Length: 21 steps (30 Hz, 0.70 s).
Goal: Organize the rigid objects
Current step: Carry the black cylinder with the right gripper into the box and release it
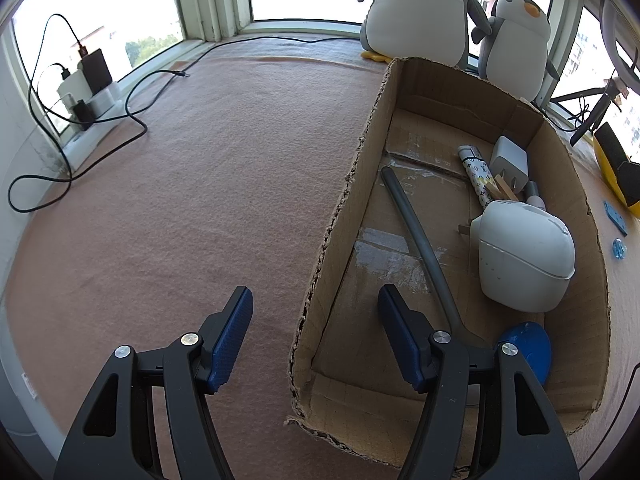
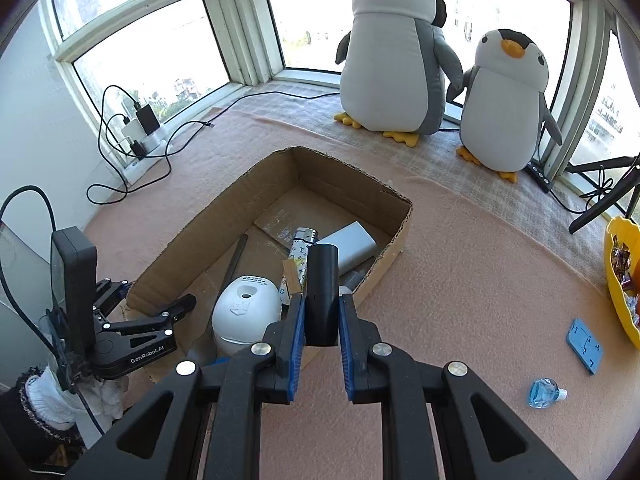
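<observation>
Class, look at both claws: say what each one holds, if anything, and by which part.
The right claw grips a black cylinder by its lower half, one pad on each side. The left claw holds nothing; it straddles the cardboard box wall.

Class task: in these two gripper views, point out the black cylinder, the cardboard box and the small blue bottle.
black cylinder [image 2: 322,292]: right wrist view, middle of its side, clamped between the pads.
cardboard box [image 1: 340,216]: left wrist view, its torn left wall.
small blue bottle [image 2: 543,393]: right wrist view, its clear blue body on the cloth.

Home bay-window nook — plush penguins [image 2: 394,52], pink blanket [image 1: 200,200], charger cables [image 1: 80,92] on sill
</observation>
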{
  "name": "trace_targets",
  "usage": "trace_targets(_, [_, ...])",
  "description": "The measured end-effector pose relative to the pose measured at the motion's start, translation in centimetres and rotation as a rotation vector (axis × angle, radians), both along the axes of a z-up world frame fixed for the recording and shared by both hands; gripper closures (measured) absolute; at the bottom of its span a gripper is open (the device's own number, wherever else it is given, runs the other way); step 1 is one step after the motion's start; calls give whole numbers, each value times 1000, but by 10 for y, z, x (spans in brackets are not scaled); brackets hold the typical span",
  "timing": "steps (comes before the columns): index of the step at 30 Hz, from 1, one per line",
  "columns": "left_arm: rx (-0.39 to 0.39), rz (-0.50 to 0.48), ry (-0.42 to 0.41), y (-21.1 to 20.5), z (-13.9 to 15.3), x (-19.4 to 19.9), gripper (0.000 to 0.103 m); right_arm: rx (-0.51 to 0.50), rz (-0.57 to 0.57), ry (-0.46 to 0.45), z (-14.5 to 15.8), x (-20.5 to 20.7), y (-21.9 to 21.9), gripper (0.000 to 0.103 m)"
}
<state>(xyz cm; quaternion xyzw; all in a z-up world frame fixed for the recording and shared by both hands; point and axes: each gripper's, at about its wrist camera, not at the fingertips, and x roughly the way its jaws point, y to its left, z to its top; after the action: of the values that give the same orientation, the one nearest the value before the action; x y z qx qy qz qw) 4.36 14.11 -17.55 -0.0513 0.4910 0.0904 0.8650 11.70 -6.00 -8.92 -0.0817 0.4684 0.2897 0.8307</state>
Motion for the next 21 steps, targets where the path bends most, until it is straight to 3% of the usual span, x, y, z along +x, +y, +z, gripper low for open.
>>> trace_targets(21, [-9,6,-3,0,0,-1,38,33,102,25,-8,-5,75,88])
